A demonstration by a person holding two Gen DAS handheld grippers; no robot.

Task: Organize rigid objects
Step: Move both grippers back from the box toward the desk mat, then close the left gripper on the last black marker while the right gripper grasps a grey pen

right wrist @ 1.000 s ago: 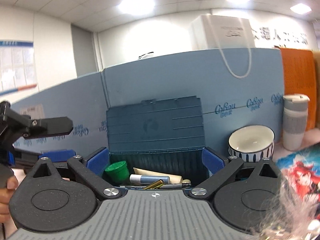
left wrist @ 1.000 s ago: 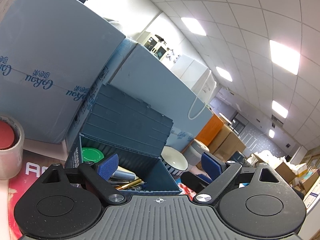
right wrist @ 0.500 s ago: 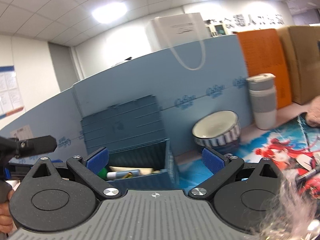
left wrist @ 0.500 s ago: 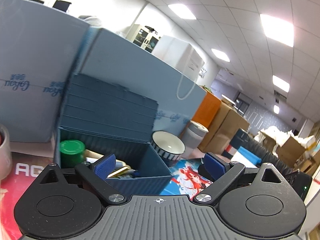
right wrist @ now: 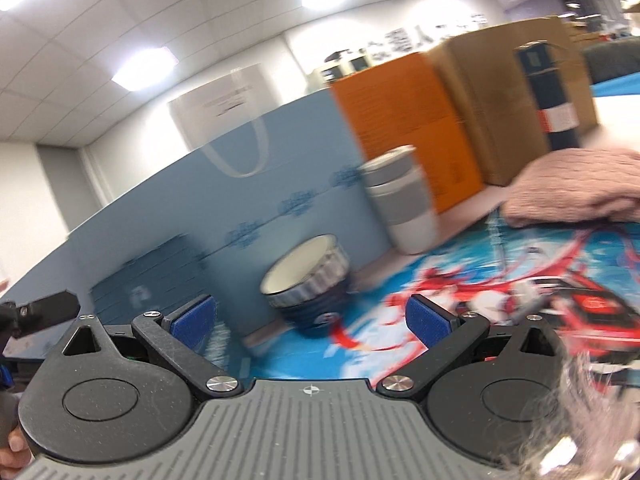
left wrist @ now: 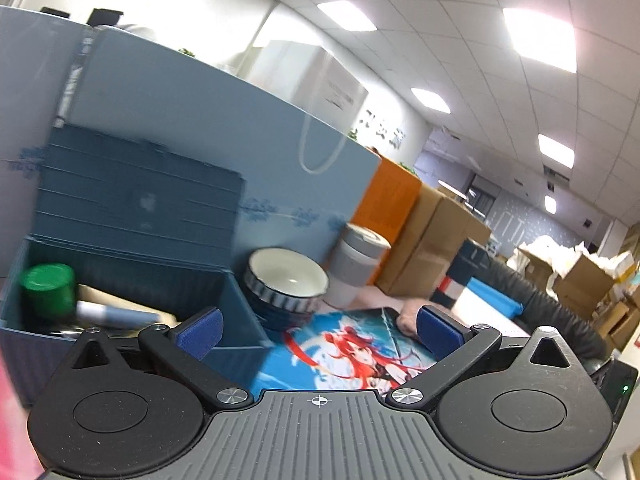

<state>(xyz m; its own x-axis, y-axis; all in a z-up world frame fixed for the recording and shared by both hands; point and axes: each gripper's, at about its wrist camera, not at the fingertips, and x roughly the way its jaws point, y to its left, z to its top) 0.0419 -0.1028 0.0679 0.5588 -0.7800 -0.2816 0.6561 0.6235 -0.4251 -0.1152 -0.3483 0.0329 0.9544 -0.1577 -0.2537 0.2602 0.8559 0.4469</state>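
Left wrist view: the left hand-held gripper [left wrist: 318, 326] has just been spreading its jaws and is now released, nothing between them. Ahead to the left stands the open blue storage box [left wrist: 232, 300] holding a green-capped jar [left wrist: 48, 286] and a grey tube [left wrist: 116, 314]. Just right of the box sits a striped bowl [left wrist: 286, 286], then a grey cup [left wrist: 360, 266], on the printed mat [left wrist: 352, 354].

Right wrist view: the right hand-held gripper [right wrist: 310, 322] is released and empty, pointing at the bowl [right wrist: 310, 292]. A pink cloth [right wrist: 576, 188] lies at the far right.
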